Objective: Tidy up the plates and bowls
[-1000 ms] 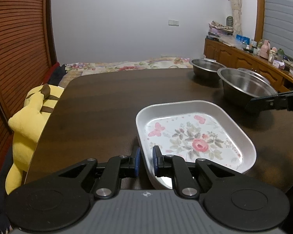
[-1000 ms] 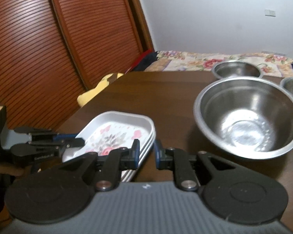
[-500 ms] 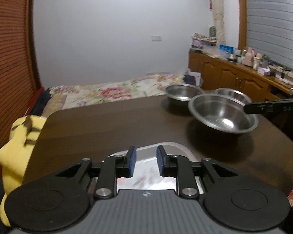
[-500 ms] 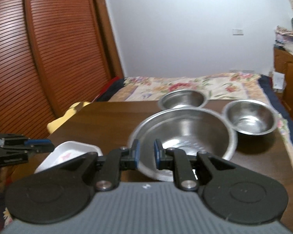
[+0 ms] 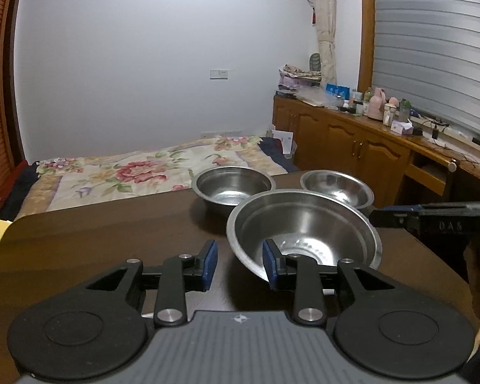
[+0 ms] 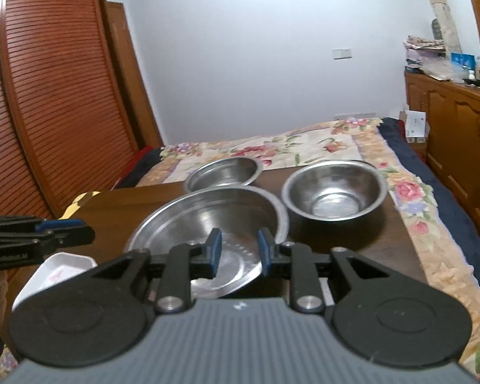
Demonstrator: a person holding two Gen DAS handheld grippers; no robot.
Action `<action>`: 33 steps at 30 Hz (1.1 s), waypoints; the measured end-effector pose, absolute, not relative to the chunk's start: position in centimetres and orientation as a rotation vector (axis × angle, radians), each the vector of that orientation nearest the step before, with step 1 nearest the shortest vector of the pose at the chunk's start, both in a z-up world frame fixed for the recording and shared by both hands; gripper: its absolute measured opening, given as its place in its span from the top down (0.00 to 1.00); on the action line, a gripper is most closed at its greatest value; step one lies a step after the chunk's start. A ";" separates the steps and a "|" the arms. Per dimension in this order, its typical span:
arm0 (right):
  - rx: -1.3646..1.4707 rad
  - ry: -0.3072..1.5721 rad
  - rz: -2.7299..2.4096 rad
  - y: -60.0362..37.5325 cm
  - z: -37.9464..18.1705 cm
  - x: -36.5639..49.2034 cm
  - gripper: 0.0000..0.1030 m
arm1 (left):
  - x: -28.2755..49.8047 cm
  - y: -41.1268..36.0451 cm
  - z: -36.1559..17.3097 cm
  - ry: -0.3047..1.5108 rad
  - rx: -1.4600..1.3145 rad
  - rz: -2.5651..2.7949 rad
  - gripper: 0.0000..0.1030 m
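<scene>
A: Why are both tongs empty, jaws just parted?
B: Left tongs (image 5: 239, 260) and right tongs (image 6: 239, 251) are lining up on the big steel bowl (image 5: 302, 230) at twelve o'clock on the bench (image 5: 96, 240), likely to lift it.

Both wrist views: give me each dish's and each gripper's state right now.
large steel bowl: upright, empty, ungripped
two smaller steel bowls: upright, empty, behind it
white floral plate: flat on table, released
left gripper: open, just opening
right gripper: open, just opening

"das" stands on the right gripper (image 5: 380, 216) side
</scene>
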State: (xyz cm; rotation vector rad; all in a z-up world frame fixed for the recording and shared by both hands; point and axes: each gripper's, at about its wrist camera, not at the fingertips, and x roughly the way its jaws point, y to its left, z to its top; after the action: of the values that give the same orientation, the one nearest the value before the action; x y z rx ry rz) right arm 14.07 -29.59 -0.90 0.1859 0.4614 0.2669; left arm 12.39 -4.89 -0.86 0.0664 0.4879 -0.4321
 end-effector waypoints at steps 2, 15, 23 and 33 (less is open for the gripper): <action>0.196 0.455 0.260 -29.9 -1.3 14.2 0.63 | 13.0 -5.2 -1.1 0.493 0.054 -0.427 0.66; 0.276 0.484 0.252 -31.3 -4.3 16.1 0.60 | 15.7 -6.6 -2.8 0.560 0.029 -0.406 0.64; 0.285 0.495 0.266 -31.1 -4.1 16.8 0.60 | 16.7 -6.8 -3.3 0.600 -0.010 -0.407 0.65; 0.317 0.511 0.275 -30.9 -4.3 17.7 0.61 | 17.2 -7.2 -3.8 0.619 -0.005 -0.397 0.71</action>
State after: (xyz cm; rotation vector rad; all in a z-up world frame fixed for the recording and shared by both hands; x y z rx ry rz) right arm 17.67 -30.87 -4.28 0.3170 0.5112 0.2754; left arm 17.15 -7.17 -3.76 -0.0051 0.6188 -0.3973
